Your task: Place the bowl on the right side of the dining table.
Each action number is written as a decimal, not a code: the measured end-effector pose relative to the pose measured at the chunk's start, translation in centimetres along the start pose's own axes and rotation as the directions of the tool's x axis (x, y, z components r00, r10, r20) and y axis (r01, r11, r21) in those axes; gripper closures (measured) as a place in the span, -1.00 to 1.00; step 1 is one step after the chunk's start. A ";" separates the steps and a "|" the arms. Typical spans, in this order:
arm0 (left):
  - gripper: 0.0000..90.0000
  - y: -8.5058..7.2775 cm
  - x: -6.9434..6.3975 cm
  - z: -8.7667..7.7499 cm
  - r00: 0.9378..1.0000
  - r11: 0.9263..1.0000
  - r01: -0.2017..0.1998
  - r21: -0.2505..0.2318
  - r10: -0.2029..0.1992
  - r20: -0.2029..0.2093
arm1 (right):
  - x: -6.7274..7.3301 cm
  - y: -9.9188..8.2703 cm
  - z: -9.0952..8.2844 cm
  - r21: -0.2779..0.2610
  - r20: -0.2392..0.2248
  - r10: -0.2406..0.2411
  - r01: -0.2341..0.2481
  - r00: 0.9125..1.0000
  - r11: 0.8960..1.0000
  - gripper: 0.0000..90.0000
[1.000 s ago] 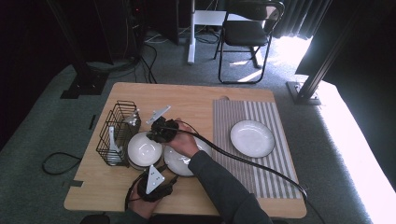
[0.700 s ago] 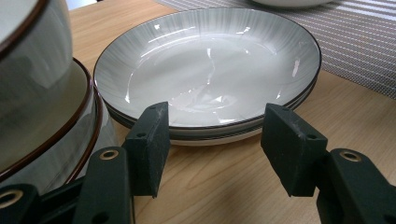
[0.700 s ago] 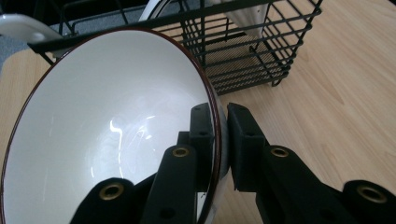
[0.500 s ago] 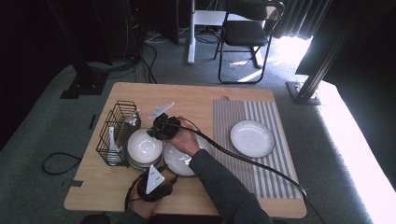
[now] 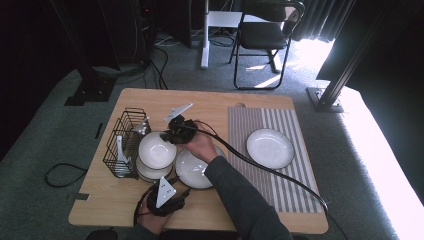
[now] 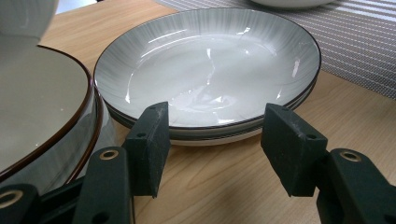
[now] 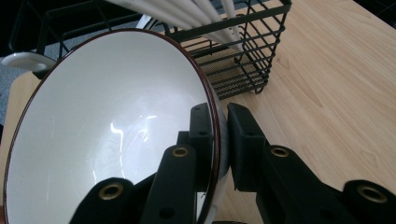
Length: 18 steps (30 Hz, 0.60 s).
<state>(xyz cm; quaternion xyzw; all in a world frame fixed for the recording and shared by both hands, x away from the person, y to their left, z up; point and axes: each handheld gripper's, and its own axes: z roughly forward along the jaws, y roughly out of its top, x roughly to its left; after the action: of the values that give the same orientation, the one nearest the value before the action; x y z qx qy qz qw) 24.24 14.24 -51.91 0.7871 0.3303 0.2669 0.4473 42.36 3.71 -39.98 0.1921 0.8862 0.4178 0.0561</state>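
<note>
Since the earlier high views the right gripper (image 5: 170, 134) has drifted a little toward the table's far edge, taking the white bowl (image 5: 156, 149) with it; the left gripper (image 5: 170, 192) has kept its place by the near edge. On the wooden table (image 5: 210, 105), the striped mat (image 5: 295, 127) covers the right half with one plate (image 5: 270, 148) on it; the black wire basket (image 5: 118, 142) stands at the left edge; the stacked plates (image 5: 192, 167) sit near the middle of the near edge, touching the bowl stack (image 5: 145, 172) to their left. The right gripper is clamped on the white bowl's (image 7: 107, 130) rim, one jaw inside, one outside, with the bowl tilted above the bowl stack and just beside the basket (image 7: 243, 51). The left gripper (image 6: 215, 135) holds its jaws apart on nothing; the stacked plates (image 6: 210, 70) lie straight ahead of it, rim just beyond the jaws. The right hand is the nearer to the bowl; a likely next move is to carry it clear toward the mat on the right.
</note>
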 end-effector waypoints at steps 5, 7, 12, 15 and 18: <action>-0.04 0.0 0.0 0.0 1.000 1.000 0.004 0.000 -0.004 0.002 | -0.5 0.2 -0.7 -0.014 0.010 0.007 -0.007 1.000 1.000 0.80; -0.04 0.0 0.1 0.0 1.000 1.000 0.007 0.000 -0.007 0.003 | -0.8 0.3 -1.0 -0.021 0.015 0.018 -0.018 1.000 1.000 0.80; -0.04 0.0 0.0 0.0 1.000 1.000 0.002 0.005 -0.002 0.002 | -2.0 0.0 -2.1 -0.053 0.030 0.067 -0.065 0.997 0.996 0.80; -0.04 0.0 0.0 0.0 1.000 1.000 0.004 0.003 -0.004 0.002 | -2.4 0.1 -2.6 -0.059 0.045 0.070 -0.067 0.997 0.996 0.80; -0.04 0.0 0.0 0.0 1.000 1.000 0.002 0.002 -0.002 0.002 | -2.7 0.3 -3.1 -0.067 0.052 0.074 -0.070 0.996 0.995 0.80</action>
<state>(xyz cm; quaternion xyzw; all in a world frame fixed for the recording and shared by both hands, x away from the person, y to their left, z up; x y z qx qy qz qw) 24.25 14.27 -51.91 0.7873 0.3311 0.2655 0.4472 44.13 0.55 -37.91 0.2334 0.8628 0.4428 0.0713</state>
